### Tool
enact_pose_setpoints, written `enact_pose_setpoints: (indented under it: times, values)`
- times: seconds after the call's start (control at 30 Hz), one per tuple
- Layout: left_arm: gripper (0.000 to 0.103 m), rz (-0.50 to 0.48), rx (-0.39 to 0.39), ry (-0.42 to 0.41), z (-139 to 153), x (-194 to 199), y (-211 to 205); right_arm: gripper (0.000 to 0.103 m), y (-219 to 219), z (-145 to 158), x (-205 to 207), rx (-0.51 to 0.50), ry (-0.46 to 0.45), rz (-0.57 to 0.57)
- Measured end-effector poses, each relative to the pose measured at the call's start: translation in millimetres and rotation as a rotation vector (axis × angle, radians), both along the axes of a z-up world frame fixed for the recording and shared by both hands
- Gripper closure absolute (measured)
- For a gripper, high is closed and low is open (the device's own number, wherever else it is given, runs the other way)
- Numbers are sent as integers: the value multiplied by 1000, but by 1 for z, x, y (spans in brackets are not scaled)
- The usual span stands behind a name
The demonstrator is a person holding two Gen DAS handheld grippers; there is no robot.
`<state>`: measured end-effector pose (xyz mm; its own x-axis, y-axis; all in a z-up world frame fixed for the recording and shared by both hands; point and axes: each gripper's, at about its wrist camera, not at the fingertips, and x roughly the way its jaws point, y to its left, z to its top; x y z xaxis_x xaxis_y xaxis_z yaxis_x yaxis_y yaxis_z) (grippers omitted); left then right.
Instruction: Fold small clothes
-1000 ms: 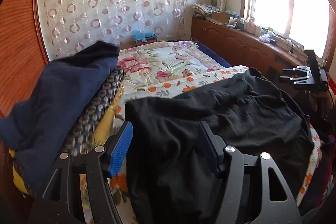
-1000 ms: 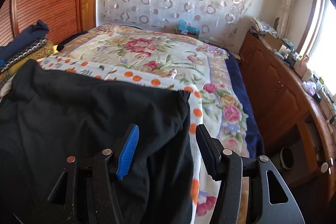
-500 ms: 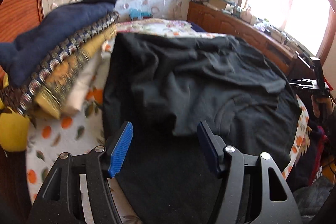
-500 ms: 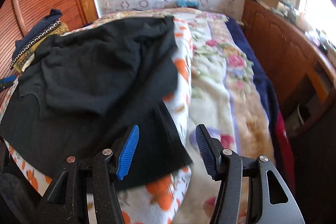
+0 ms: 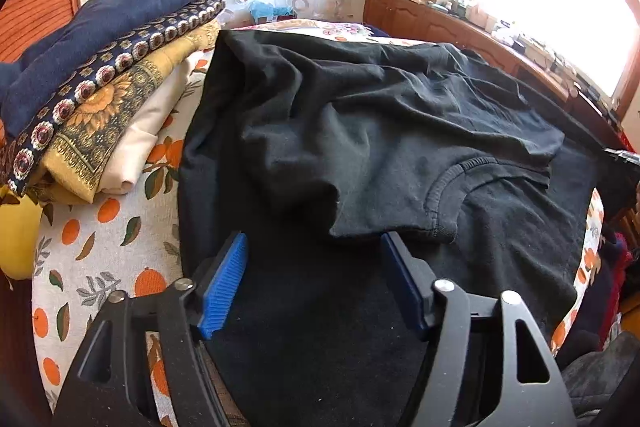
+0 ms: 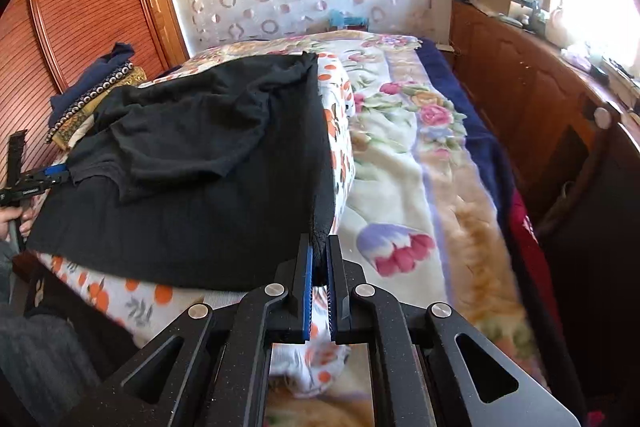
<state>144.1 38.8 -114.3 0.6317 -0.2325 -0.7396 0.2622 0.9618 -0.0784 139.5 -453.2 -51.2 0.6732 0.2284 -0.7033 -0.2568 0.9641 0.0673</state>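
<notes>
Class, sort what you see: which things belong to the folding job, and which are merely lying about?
Belongs to the job:
black shirt
right claw, shut on the shirt's edge
left claw, opening

Lying about:
stack of clothes
flowered blanket
wooden cupboard

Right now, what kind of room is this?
It looks like a bedroom. There is a bed with a flowery blanket, a pile of folded clothes next to a black T-shirt being folded, and a wooden cabinet under a sunny window.
</notes>
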Motion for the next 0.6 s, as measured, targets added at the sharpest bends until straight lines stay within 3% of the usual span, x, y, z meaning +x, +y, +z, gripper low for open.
enact_pose_setpoints:
  times: [0.13,0.33,0.43,0.5,0.6]
  values:
    - [23,-23,97,-2,-2,1,-15,98,4,-6,-9,-20,14,-2]
    - [20,-12,84,7,-3,4,-11,94,21,-6,8,-33,-44,-24]
    - [20,-12,84,7,-3,3,-11,79,30,3,5,-62,-107,-58]
    - [20,-11,86,6,-3,4,-11,53,38,5,6,-61,-135,-58]
    - [20,-10,86,6,-3,3,-11,47,57,6,8,-61,-157,-38]
